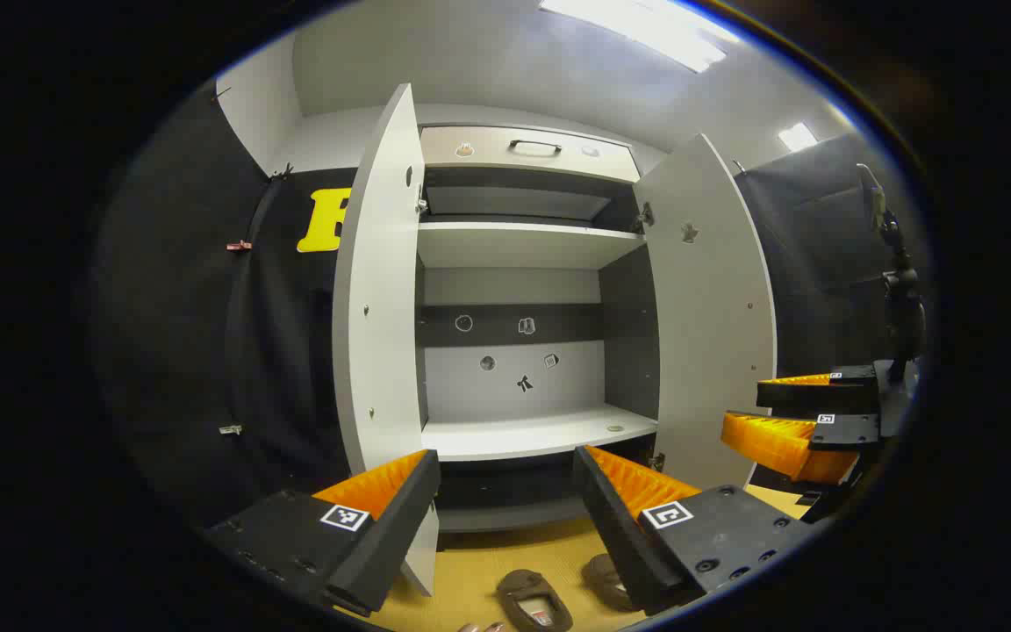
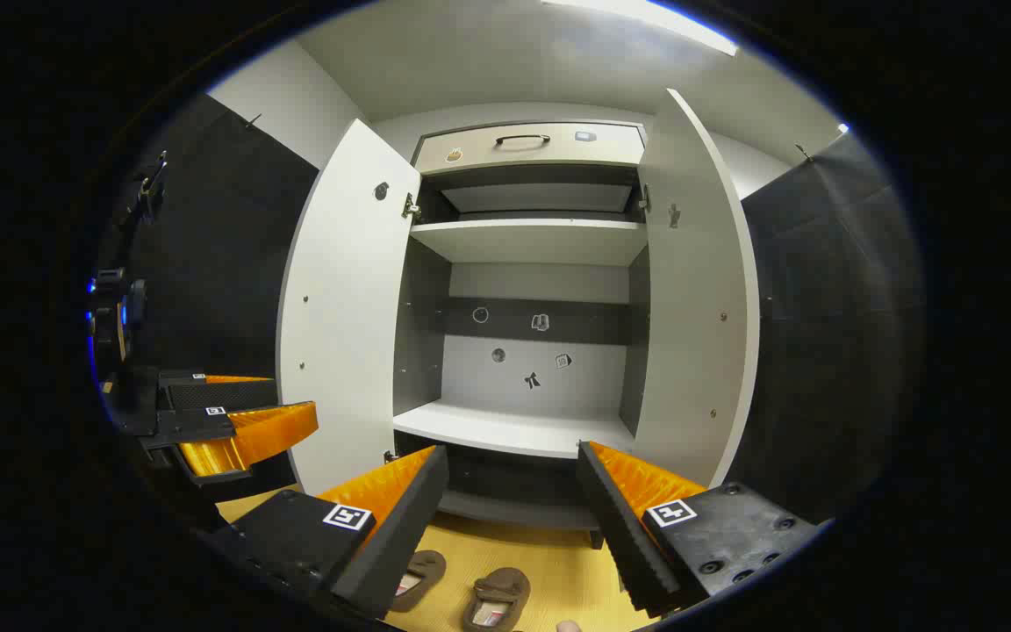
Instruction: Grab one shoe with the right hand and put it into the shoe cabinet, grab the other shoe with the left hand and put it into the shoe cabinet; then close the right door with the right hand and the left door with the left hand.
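Two brown shoes lie on the yellow floor before the shoe cabinet (image 1: pixel 523 246): one shoe (image 1: pixel 534 600) between my left gripper's fingers and lower down, the other shoe (image 1: pixel 606 579) partly behind its right finger. In the right gripper view the pair shows as a left shoe (image 2: pixel 418 577) and a right shoe (image 2: pixel 497 599). The cabinet's left door (image 1: pixel 378 290) and right door (image 1: pixel 712 307) stand wide open. My left gripper (image 1: pixel 505 474) is open and holds nothing. My right gripper (image 2: pixel 512 470) is open too, above the shoes.
The white lower shelf (image 2: pixel 505 428) and upper shelf (image 2: pixel 527 239) are bare. A drawer with a dark handle (image 2: pixel 523 140) tops the cabinet. Black cloth walls flank both doors. The other gripper shows at the right (image 1: pixel 808 412) and at the left (image 2: pixel 225 421).
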`<state>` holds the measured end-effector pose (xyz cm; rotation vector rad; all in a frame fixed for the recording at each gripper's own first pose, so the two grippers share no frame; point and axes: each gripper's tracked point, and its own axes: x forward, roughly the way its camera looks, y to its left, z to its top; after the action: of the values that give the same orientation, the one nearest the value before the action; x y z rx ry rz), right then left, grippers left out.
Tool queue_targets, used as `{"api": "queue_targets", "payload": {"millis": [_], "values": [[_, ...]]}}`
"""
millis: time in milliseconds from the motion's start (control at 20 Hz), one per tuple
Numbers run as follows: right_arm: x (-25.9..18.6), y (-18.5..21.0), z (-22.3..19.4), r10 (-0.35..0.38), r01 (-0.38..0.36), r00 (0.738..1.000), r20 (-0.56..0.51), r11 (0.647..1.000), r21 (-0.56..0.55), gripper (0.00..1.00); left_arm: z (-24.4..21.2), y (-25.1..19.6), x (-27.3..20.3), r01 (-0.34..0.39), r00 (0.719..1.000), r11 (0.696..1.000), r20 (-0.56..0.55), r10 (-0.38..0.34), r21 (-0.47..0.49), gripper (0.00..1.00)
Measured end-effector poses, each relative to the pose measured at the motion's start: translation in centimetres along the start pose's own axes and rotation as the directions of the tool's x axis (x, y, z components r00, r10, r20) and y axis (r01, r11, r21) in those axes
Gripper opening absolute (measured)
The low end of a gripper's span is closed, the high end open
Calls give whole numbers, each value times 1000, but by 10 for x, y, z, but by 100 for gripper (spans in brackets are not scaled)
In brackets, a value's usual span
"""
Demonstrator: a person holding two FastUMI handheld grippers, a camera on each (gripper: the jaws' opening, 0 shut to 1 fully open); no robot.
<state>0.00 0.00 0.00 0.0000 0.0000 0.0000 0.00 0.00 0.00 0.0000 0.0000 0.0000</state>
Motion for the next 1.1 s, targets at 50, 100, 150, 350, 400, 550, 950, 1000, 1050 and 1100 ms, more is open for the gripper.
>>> {"api": "queue_targets", "payload": {"millis": [50,100,150,350,400,550,950,1000,1050,1100], "values": [[-1,1,1,-1,1,1000,2,1000,-2,97,1,-1,0,4,1000,1000,2,-4,1,97],[-2,0,0,-4,4,1000,0,1000,-5,97,0,-1,-1,6,1000,1000,3,-6,3,97],[-3,1,0,-5,5,1000,-2,1000,-8,98,1,-1,-1,6,1000,1000,4,-6,5,97],[-6,1,-2,-4,4,1000,-12,1000,-9,98,0,3,-3,-7,1000,1000,6,7,5,97],[-5,1,-2,-7,7,1000,-10,1000,-14,98,0,5,-3,-11,1000,1000,8,11,6,97],[-8,-2,-3,-16,16,1000,-8,999,-30,98,2,7,-4,-17,1000,1000,15,17,4,97],[-13,1,-6,-32,31,999,-13,999,-24,98,-3,7,-8,-1,1000,1000,7,1,-9,97],[-14,2,-9,-36,35,999,-20,999,-23,98,-5,7,-9,5,1000,1000,3,-5,-10,96],[-15,3,-13,-40,39,999,-28,999,-24,98,-6,7,-9,10,1000,1000,0,-10,-11,97],[-14,4,-16,-44,43,998,-38,999,-25,98,-9,8,-9,14,1000,1000,-3,-14,-13,97]]}}
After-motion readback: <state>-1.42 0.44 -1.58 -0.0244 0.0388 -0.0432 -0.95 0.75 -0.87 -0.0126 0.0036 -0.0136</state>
